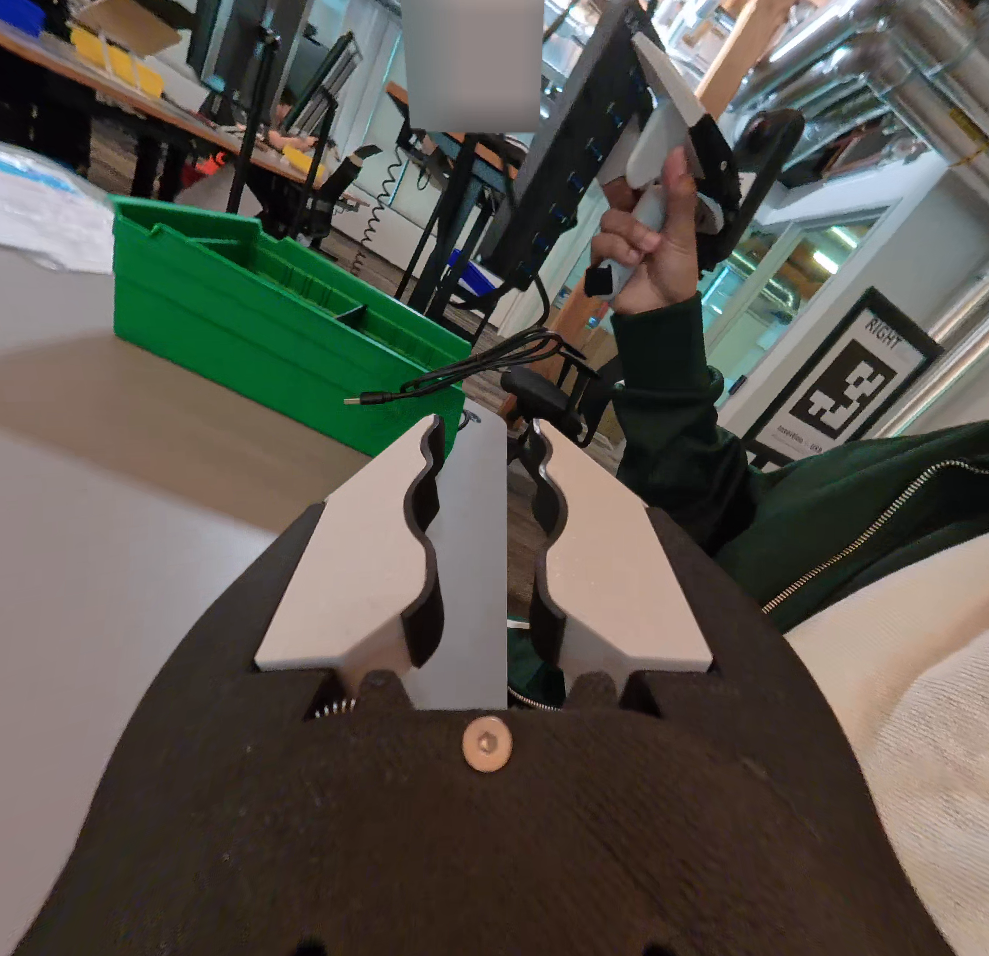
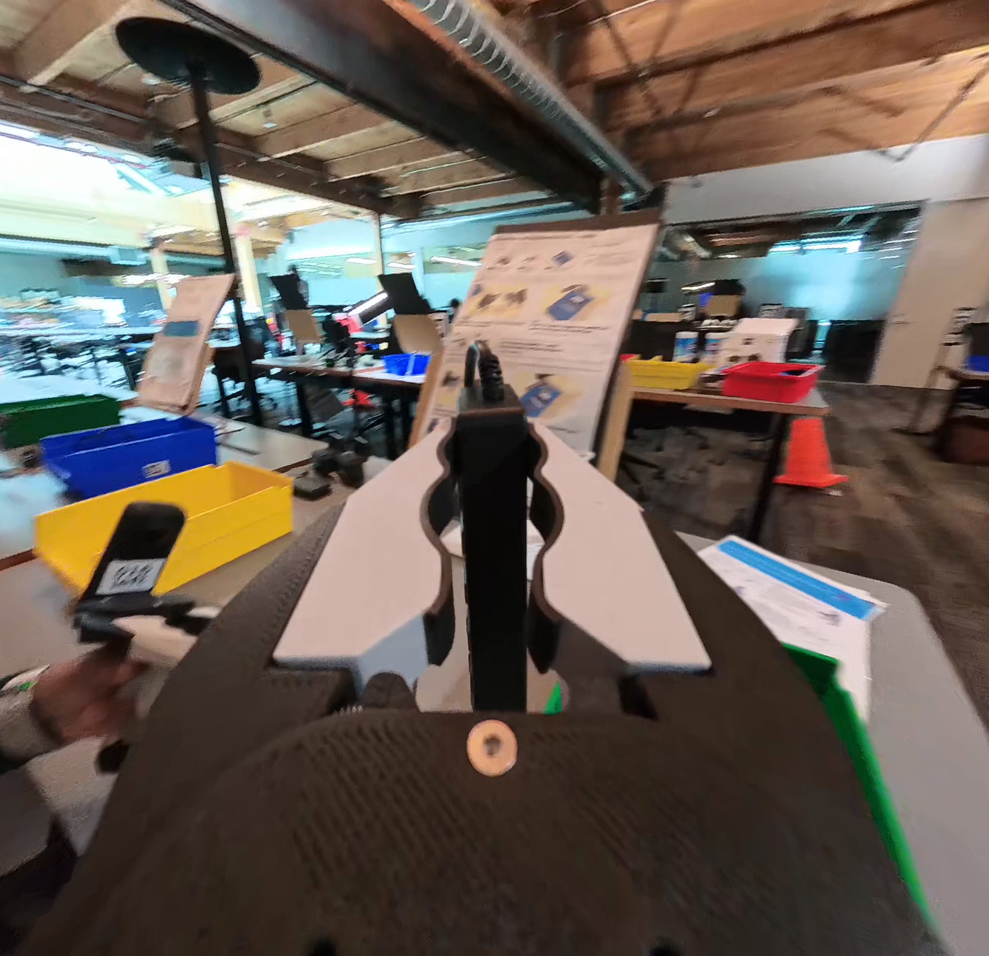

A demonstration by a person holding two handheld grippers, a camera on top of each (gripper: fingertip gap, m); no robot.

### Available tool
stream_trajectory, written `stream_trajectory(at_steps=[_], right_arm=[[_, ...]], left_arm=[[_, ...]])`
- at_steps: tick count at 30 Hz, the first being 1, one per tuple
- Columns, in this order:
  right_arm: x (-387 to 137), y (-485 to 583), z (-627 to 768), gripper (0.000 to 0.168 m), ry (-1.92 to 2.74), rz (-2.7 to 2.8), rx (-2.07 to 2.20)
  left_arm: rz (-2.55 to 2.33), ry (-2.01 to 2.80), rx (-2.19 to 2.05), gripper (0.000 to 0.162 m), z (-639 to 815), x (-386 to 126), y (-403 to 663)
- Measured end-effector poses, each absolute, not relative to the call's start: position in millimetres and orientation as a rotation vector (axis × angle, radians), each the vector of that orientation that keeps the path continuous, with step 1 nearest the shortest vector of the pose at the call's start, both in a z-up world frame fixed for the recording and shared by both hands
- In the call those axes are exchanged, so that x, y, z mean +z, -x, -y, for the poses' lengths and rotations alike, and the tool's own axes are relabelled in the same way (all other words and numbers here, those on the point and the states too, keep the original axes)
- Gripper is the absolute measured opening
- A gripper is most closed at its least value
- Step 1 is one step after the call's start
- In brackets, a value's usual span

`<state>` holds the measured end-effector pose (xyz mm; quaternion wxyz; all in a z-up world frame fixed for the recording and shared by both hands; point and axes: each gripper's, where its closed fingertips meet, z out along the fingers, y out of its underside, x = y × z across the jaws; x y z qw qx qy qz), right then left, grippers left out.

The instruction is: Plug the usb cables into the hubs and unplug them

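My right gripper (image 2: pixel 489 437) is shut on a long black USB hub (image 2: pixel 489 528) and holds it end-on, raised in the air. In the left wrist view the right gripper (image 1: pixel 663 105) shows high up in a hand, with the hub (image 1: pixel 578 143) slanting down from it and its blue ports showing. A black cable (image 1: pixel 481 365) hangs from the hub's lower end, and its free plug (image 1: pixel 369 397) dangles just above the green bin. My left gripper (image 1: pixel 487 427) is open and empty, below the plug, pointing towards it.
A green bin (image 1: pixel 267 309) stands on the grey table (image 1: pixel 134 475) ahead of the left gripper. The person's green sleeve (image 1: pixel 674 395) is at the right. In the right wrist view a yellow bin (image 2: pixel 176 523), a blue bin (image 2: pixel 128 454), a poster board (image 2: pixel 540 330) and papers (image 2: pixel 792 603) show.
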<state>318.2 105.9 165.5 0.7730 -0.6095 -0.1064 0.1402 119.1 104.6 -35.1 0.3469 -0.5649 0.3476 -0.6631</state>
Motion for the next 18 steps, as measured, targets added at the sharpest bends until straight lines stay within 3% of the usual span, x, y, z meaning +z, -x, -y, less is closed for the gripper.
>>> stream_trajectory(at_steps=[18], right_arm=[[204.9, -434.3, -150.9, 0.023, 1.133, -0.031, 0.248]], left_arm=[[-0.584, 1.688, -1.518, 0.025, -113.5, -87.2, -48.1]])
